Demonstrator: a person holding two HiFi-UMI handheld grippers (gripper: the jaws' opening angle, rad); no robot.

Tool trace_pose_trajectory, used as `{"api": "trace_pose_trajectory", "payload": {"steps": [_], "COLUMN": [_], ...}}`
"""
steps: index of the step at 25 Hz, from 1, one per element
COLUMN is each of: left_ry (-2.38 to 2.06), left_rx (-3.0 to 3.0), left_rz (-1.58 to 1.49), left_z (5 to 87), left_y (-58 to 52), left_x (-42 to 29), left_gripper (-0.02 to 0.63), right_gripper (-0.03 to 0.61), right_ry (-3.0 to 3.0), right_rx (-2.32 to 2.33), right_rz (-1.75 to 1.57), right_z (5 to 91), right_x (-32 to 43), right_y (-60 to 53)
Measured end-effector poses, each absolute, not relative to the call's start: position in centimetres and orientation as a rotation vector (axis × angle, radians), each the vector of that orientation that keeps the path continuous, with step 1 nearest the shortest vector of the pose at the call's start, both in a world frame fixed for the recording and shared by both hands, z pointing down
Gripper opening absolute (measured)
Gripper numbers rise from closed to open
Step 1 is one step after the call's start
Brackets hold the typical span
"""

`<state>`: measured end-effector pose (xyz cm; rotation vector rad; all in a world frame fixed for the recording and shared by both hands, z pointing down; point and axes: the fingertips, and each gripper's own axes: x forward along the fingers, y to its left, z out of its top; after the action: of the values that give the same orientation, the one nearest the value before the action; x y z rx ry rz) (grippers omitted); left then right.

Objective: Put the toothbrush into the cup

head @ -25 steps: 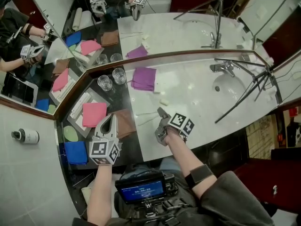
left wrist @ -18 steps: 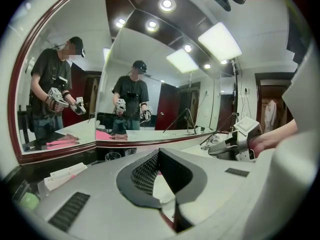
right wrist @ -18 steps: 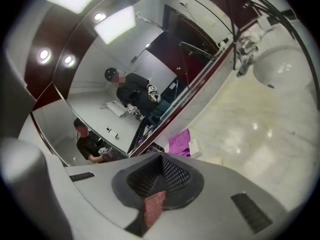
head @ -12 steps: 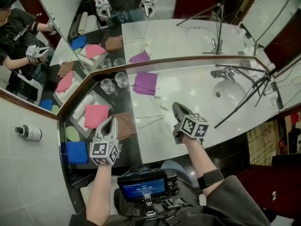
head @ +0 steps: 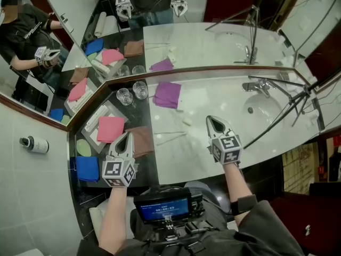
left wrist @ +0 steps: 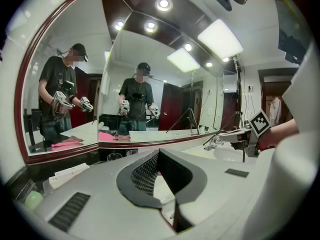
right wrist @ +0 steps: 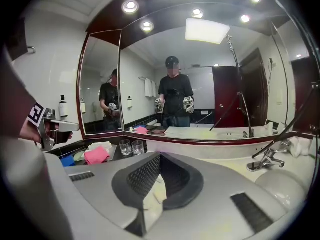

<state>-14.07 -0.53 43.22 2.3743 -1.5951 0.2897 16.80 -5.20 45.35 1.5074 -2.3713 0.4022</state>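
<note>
**Hidden or unclear.** The toothbrush (head: 171, 134) is a thin white stick, faint against the pale desk (head: 186, 156). It lies flat between the two grippers and touches neither. In both gripper views the broad grey gripper body covers the near desk, so the toothbrush does not show there. In the right gripper view a small whitish shape sits in the gap below the jaw tips and cannot be identified. Black tripod legs (head: 277, 113) cross the basin (head: 261, 110).

**Materials and shapes.** The desk is veined pale marble on the right and dark polished stone on the left. Two clear glass cups (head: 140, 89) stand side by side on the dark part by the mirror (head: 176, 41), well apart from the toothbrush. A folded pink cloth (head: 110, 128), a brown cloth (head: 144, 142) and a purple cloth (head: 167, 94) lie nearby. The jaw pads are dark and dimpled.

**Grippers.** The left gripper (head: 124, 135) is closed and empty, over the brown cloth. The right gripper (head: 212, 119) is closed and empty, above bare marble to the right of the toothbrush.

**View differences.** Only the head view shows the toothbrush. The right gripper view shows the cups, the pink cloth and the chrome tap (head: 256, 86) upright.
</note>
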Motion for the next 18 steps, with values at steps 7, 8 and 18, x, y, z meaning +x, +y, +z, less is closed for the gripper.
{"api": "trace_pose_trajectory", "payload": {"steps": [7,8,18], "left_ry": [-1.587,-1.587,-1.262], "left_rx": [2.368,2.371,2.465], "left_rz": [0.273,0.296,0.649], "left_z": [43.3,43.5,49.4], "left_y": [-0.7,-0.9,-1.2], "left_x": [-13.3,-13.1,-6.9], "left_gripper": [0.0,0.0,0.172], "right_gripper": [0.008,0.008,0.008], "right_ry": [-2.38,-2.382,-2.364], "right_rx": [1.455,1.451,1.416], "right_rz": [0.401,0.404,0.42], "right_z": [46.2,46.3,47.7], "right_x": [17.2,17.3,18.8], "right_y": [-5.3,-5.4,-5.1]}}
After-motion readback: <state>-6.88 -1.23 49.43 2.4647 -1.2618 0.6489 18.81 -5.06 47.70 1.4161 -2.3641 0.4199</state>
